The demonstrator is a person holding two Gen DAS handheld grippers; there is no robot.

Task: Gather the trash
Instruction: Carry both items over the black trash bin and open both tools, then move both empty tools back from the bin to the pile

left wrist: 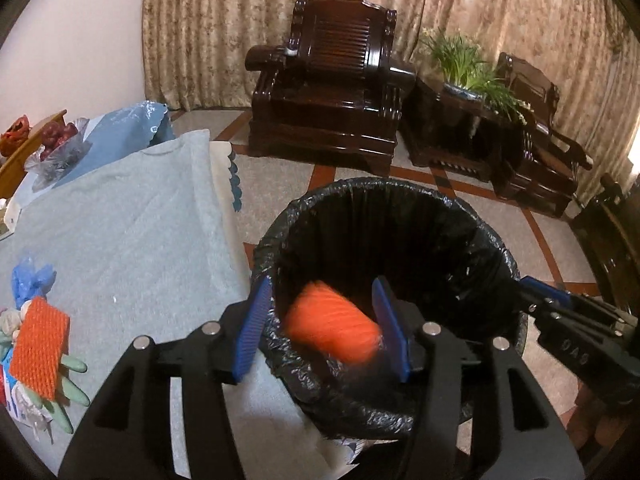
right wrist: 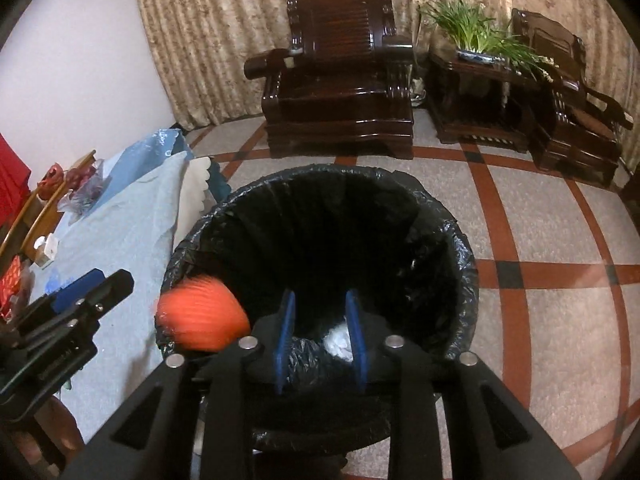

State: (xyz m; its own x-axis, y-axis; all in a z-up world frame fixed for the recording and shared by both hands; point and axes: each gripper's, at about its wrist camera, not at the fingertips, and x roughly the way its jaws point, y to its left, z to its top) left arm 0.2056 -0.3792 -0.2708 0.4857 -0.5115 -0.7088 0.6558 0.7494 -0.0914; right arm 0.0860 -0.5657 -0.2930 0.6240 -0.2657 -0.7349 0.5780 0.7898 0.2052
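Observation:
A bin lined with a black bag (left wrist: 472, 236) stands on the floor beside the table; it also shows in the right wrist view (right wrist: 452, 240). My left gripper (left wrist: 320, 312) is open over the bin's near rim. A blurred orange foam net (left wrist: 332, 328) sits between its blue pads without touching them, over the bin mouth; it also shows in the right wrist view (right wrist: 202, 318). My right gripper (right wrist: 320, 324) is open and empty above the bin, with white trash (right wrist: 340, 340) in the bin below it. The right gripper also shows in the left wrist view (left wrist: 560, 304).
The table with a grey cloth (left wrist: 132, 232) holds another orange foam net (left wrist: 38, 348), green gloves (left wrist: 72, 388), a blue plastic bag (left wrist: 30, 280) and a bowl of fruit (left wrist: 60, 144). Dark wooden armchairs (left wrist: 332, 92), a side table with a plant (left wrist: 464, 64) and tiled floor (right wrist: 540, 220) lie beyond.

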